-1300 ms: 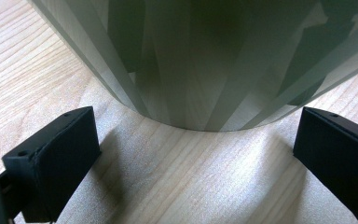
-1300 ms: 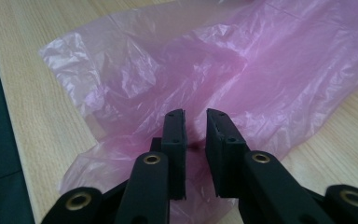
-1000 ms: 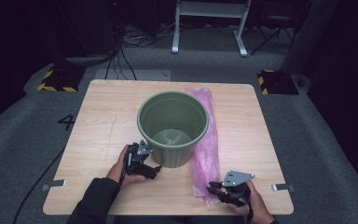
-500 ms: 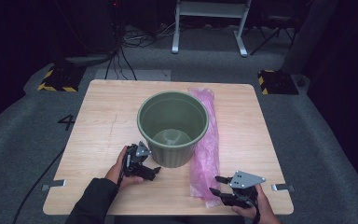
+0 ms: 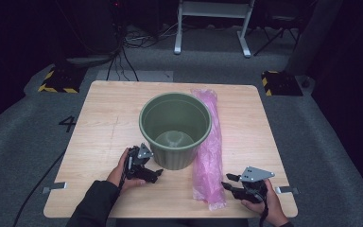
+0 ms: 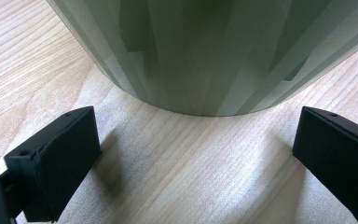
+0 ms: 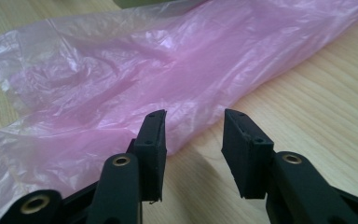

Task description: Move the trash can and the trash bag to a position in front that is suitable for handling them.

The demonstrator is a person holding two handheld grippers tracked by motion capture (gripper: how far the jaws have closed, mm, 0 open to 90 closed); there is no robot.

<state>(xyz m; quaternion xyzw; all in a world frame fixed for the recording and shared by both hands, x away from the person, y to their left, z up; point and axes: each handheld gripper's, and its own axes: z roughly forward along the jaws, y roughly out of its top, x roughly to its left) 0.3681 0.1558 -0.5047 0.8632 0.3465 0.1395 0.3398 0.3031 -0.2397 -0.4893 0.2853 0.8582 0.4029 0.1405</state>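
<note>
High view: green bucket [image 5: 175,129] stands upright, mouth up, near the middle of the wooden tabletop [image 5: 104,113]. Pink plastic bag [image 5: 208,146] lies flat just right of it, touching the bucket's side; its long axis runs from the far edge toward the near edge, its near end pointing at the person. Left hand-held gripper [image 5: 152,171] sits low at the bucket's near-left base, jaws aimed at the wall. Right hand-held gripper [image 5: 229,181] sits just right of the bag's near end, jaws aimed left at it.

Left gripper view: bucket wall [image 6: 214,51] and base fill the top; the 2 black jaws stand wide apart, released, either side of the base, not touching it.

Right gripper view: bag [image 7: 135,93] is crumpled, running diagonally from lower left to upper right. The 2 jaws stand partly apart and have just been closing; the gap shows bare wood, bag edge just beyond the tips, nothing grasped.
</note>
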